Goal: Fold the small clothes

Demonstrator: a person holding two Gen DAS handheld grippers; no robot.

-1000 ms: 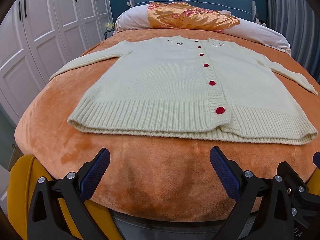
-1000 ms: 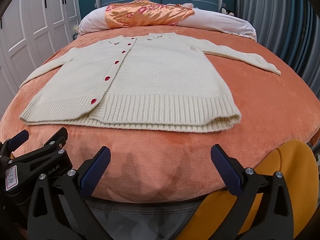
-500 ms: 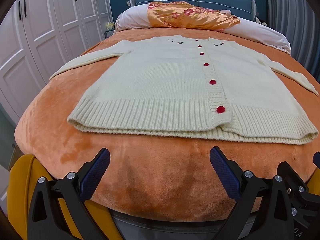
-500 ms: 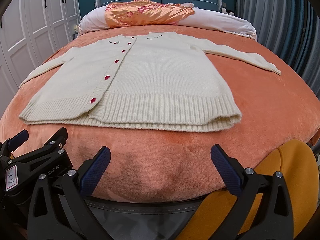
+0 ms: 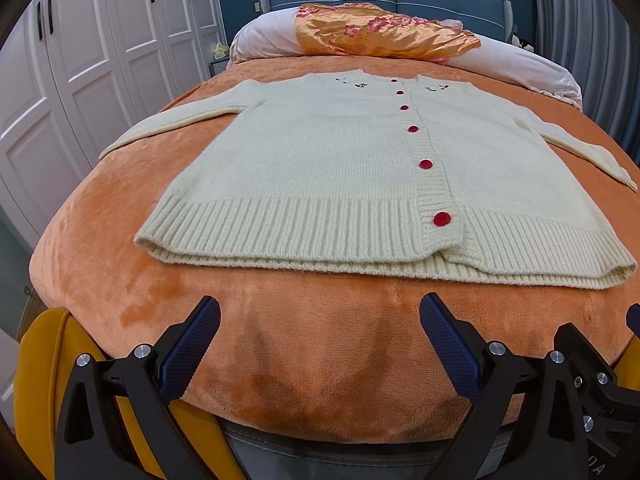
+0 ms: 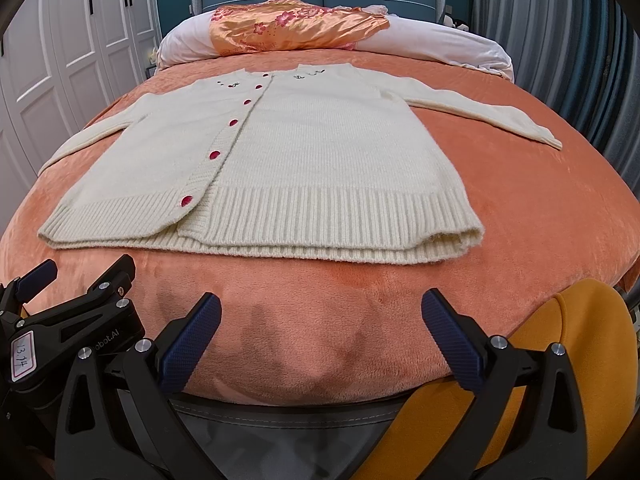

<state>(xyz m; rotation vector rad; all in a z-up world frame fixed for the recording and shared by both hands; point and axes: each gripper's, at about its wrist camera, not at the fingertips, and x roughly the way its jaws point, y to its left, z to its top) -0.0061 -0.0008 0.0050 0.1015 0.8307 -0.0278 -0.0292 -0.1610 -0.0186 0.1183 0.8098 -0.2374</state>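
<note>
A cream knit cardigan [image 5: 340, 168] with red buttons lies flat and buttoned on the orange bed cover [image 5: 320, 340], sleeves spread to both sides. It also shows in the right wrist view [image 6: 304, 168]. My left gripper [image 5: 320, 312] is open and empty, just short of the ribbed hem near the bed's foot. My right gripper [image 6: 320, 308] is open and empty too, equally short of the hem. The left gripper's body [image 6: 68, 320] shows at the lower left of the right wrist view.
A white pillow [image 5: 264, 36] and an orange floral satin cushion [image 5: 376, 32] lie at the head of the bed. White wardrobe doors [image 5: 80, 60] stand on the left, grey curtains [image 6: 560, 40] on the right. A yellow chair [image 6: 560, 380] sits under the grippers.
Both grippers have crept slightly forward and up, so the cardigan sits a touch higher in view. Neither jaw has changed; the cardigan has not moved.
</note>
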